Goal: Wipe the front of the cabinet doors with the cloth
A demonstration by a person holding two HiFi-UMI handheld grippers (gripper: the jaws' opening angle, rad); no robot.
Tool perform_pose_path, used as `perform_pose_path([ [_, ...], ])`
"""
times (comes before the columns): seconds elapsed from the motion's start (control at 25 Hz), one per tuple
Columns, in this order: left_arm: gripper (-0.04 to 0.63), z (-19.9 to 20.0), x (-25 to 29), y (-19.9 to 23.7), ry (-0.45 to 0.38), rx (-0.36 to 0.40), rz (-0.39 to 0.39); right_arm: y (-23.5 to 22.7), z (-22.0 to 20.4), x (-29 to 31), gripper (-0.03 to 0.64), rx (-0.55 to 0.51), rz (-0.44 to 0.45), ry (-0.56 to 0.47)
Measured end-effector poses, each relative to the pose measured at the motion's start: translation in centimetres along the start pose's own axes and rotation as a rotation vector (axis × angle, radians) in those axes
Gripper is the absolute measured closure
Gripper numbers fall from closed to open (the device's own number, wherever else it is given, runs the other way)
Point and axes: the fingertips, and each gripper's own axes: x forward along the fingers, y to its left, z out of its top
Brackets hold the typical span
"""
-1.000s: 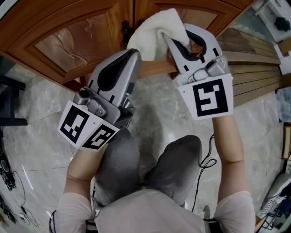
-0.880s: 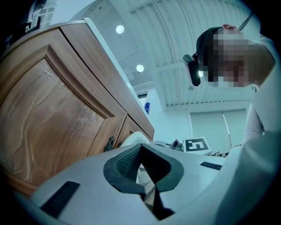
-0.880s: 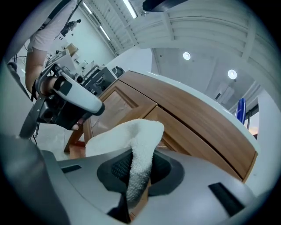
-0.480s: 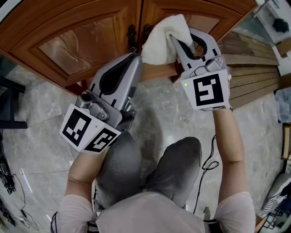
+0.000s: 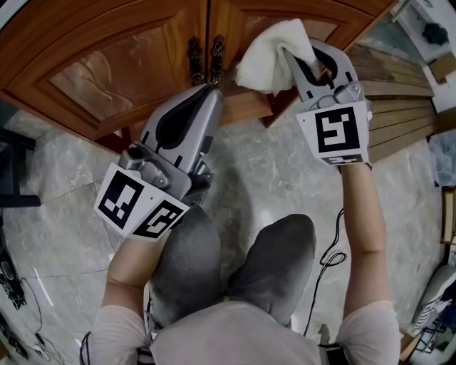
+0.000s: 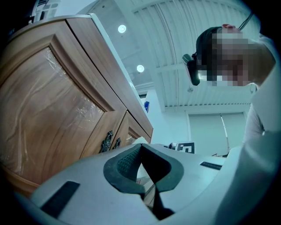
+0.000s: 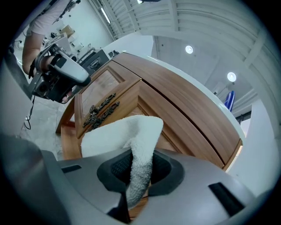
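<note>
Right gripper (image 5: pixel 293 57) had its jaws clamped tight on the white cloth (image 5: pixel 269 57), and the bunched towel lay against the right cabinet door (image 5: pixel 231 18), just beside the paired metal handles (image 5: pixel 205 58). Left gripper (image 5: pixel 209 91) hung low by the left cabinet door (image 5: pixel 107 68), jaws closed together, nothing between them

Cloth (image 5: pixel 273 58): white terry, bunched; one fold pinched between the jaws of the right gripper (image 7: pixel 139 172), the rest against the right door (image 5: pixel 242 21), just right of the handles (image 5: pixel 205 60). Cabinet doors: brown wood, arched raised panels, both closed; left door (image 5: pixel 121 68) panel glossy; dark ornate handles side by side at the centre seam.
</note>
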Motion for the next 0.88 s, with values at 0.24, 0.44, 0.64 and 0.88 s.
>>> perform_pose_path([
  [0.24, 0.578, -0.7, 0.3, -0.1, 0.008, 0.002, 0.005, -2.1, -2.2, -0.5, 0.546, -0.004, -0.036, 0.034],
  [0.44, 0.578, -1.4, 0.6, -0.4, 0.022, 0.005, 0.002, -3.9, -4.2, -1.1, 0.546, -0.010, -0.072, 0.064],
  [0.64, 0.578, -1.8, 0.7, -0.2, 0.027, 0.004, 0.007, -5.9, -6.7, -2.1, 0.546, -0.030, -0.117, 0.117],
  [0.88, 0.578, -2.3, 1.2, -0.7, 0.030, -0.006, -0.001, -8.0, -9.1, -3.6, 0.546, -0.040, -0.163, 0.174],
])
